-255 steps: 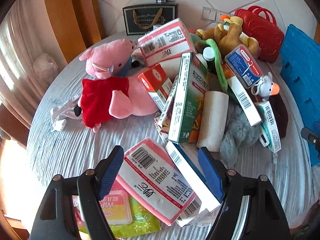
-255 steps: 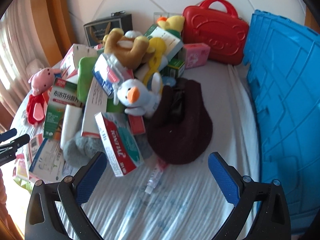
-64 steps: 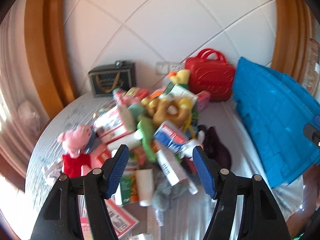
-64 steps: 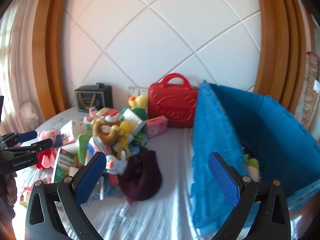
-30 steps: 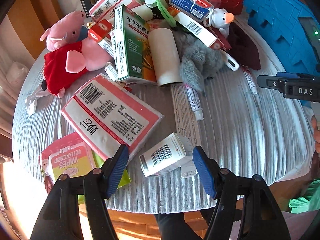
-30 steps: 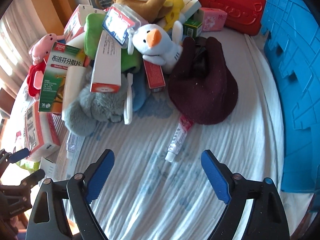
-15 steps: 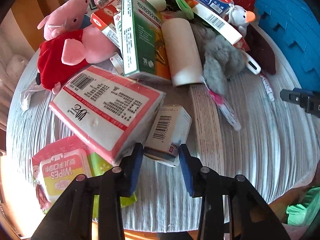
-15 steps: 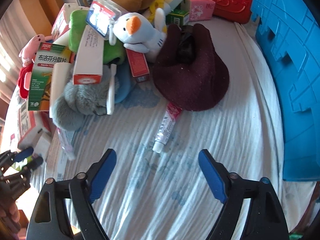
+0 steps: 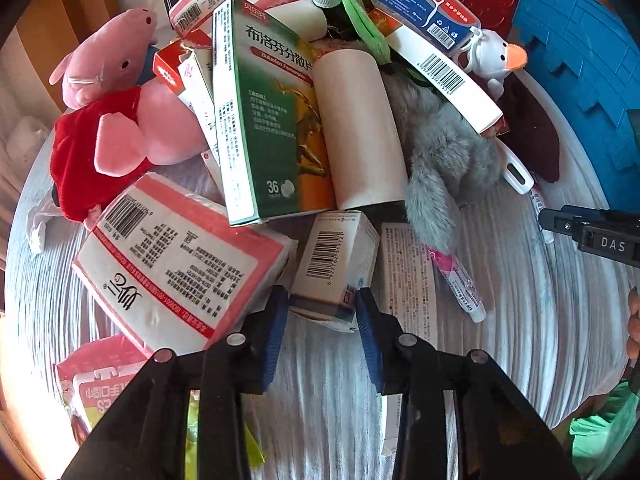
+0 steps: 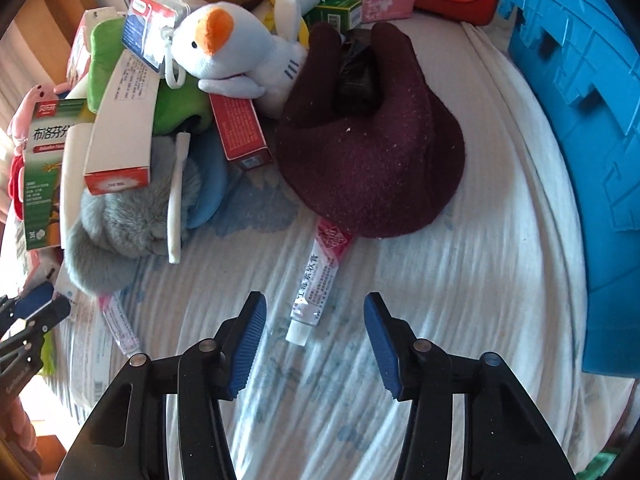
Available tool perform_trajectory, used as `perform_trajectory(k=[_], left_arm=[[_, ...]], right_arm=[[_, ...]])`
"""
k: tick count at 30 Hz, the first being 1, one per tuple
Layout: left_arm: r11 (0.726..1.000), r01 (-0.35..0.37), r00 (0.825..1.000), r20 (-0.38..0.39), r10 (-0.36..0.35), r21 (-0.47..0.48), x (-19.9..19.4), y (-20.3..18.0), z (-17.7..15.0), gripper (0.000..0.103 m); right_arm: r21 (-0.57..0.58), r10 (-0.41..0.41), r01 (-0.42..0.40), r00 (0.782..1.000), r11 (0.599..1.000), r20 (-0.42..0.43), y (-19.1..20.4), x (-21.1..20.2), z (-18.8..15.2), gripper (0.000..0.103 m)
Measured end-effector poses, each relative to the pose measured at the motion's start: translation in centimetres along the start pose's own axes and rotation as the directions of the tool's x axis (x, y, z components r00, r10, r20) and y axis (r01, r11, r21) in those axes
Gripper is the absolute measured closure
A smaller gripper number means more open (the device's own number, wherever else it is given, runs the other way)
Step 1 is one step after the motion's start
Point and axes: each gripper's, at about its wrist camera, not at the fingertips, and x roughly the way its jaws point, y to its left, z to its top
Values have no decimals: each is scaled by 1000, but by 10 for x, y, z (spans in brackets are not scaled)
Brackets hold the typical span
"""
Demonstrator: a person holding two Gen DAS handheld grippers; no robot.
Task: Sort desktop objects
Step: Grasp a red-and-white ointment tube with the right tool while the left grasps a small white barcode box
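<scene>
Your left gripper (image 9: 322, 312) pinches the small white box (image 9: 336, 264) with the barcode, pads flat on both of its side walls, near the desk's near edge; keep the squeeze even so the thin carton does not crush, lift straight up, clear of the pink tissue pack (image 9: 180, 256) touching its left and the folded leaflet (image 9: 406, 276) on its right. Your right gripper (image 10: 314, 334) has its jaws closing, pads still apart with the cap end of the ointment tube (image 10: 318, 280) between them, not yet touched; the tube lies slanted on the white cloth (image 10: 460, 300), its far end tucked under the maroon hat (image 10: 372, 160). Square the pads across the tube's body, go lower before they close, then draw it out toward you so the hat stays put. Farther back the pile holds the grey plush (image 10: 116, 220), green medicine box (image 9: 268, 112), white goose toy (image 10: 232, 48) and pig plush (image 9: 112, 116). Blue bin (image 10: 580, 92) stands at the right edge, likely the drop point
</scene>
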Motion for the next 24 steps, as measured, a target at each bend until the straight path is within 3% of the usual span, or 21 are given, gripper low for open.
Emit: perform_trajectory(k=[6, 10, 12, 13, 14, 20, 24], left_arm=[[1000, 9, 1000, 11, -9, 11, -4, 1, 4, 71], [1000, 9, 1000, 22, -9, 8, -14, 1, 8, 73], [1000, 7, 999, 51, -7, 6, -26, 1, 12, 74], [1000, 7, 998, 66, -7, 5, -33, 1, 15, 84], [1000, 18, 997, 72, -18, -1, -39, 2, 18, 103], [1000, 28, 992, 120, -28, 3, -60, -4, 25, 103], [999, 24, 999, 47, -26, 43, -33, 7, 0, 100]], right_arm=[[-8, -15, 15, 1000, 1000, -20, 3, 14, 1, 63], [-20, -37, 37, 999, 999, -13, 4, 11, 0, 84], [-8, -24, 24, 1000, 1000, -7, 0, 7, -1, 85], [-2, -20, 20, 1000, 1000, -3, -2, 3, -2, 85], [2, -16, 16, 1000, 1000, 1, -4, 0, -3, 86], [-1, 15, -15, 998, 1000, 62, -11, -36, -6, 86], [-27, 17, -16, 999, 999, 43, -7, -38, -9, 86]])
